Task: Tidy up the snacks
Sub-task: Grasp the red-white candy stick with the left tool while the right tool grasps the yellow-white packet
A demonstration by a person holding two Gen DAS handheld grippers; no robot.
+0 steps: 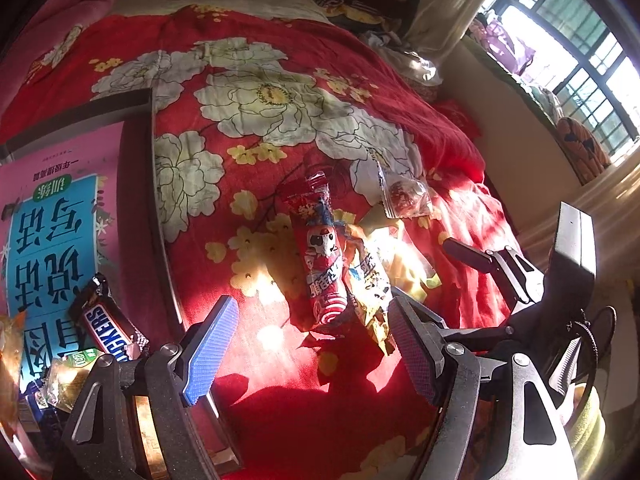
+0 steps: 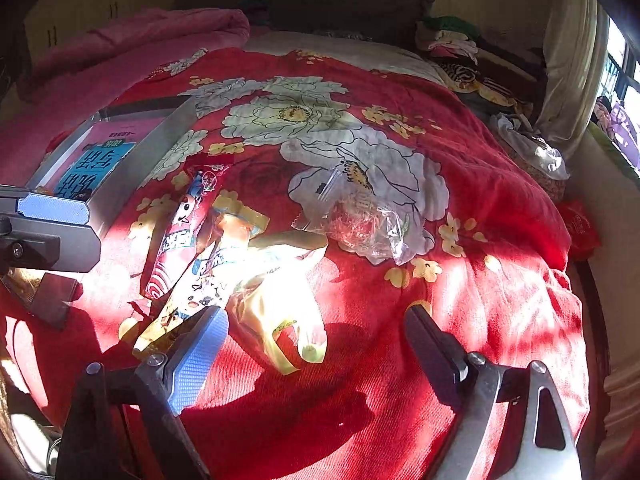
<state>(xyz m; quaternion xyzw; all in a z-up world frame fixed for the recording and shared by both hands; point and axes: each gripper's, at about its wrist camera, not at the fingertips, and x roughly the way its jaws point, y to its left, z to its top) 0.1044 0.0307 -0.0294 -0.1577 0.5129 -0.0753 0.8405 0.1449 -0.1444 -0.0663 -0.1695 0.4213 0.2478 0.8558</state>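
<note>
Snacks lie in a loose heap on a red flowered bedspread [image 1: 280, 80]. A long red pack [image 1: 324, 248] [image 2: 176, 232] lies beside a yellow-white pack [image 1: 370, 280] [image 2: 200, 280]. To their right are a crumpled yellow wrapper [image 2: 280, 308] in glaring sun and a clear bag [image 1: 408, 196] [image 2: 360, 224] with something red inside. My left gripper [image 1: 312, 352] hangs open just short of the red pack, nothing between its pads. My right gripper [image 2: 316, 356] [image 1: 520, 248] stands open above the yellow wrapper, pads apart from it. Its blue pad [image 2: 196, 360] is close to the yellow-white pack's near end.
A dark-rimmed tray [image 1: 154, 184] [image 2: 140, 168] sits at the left on the bed, holding a pink and blue book [image 1: 60, 208]. A Snickers bar [image 1: 108, 324] and a green packet [image 1: 76, 368] lie on it. Clothes pile up at the bed's far side; a window sill [image 1: 520, 92] runs along the right.
</note>
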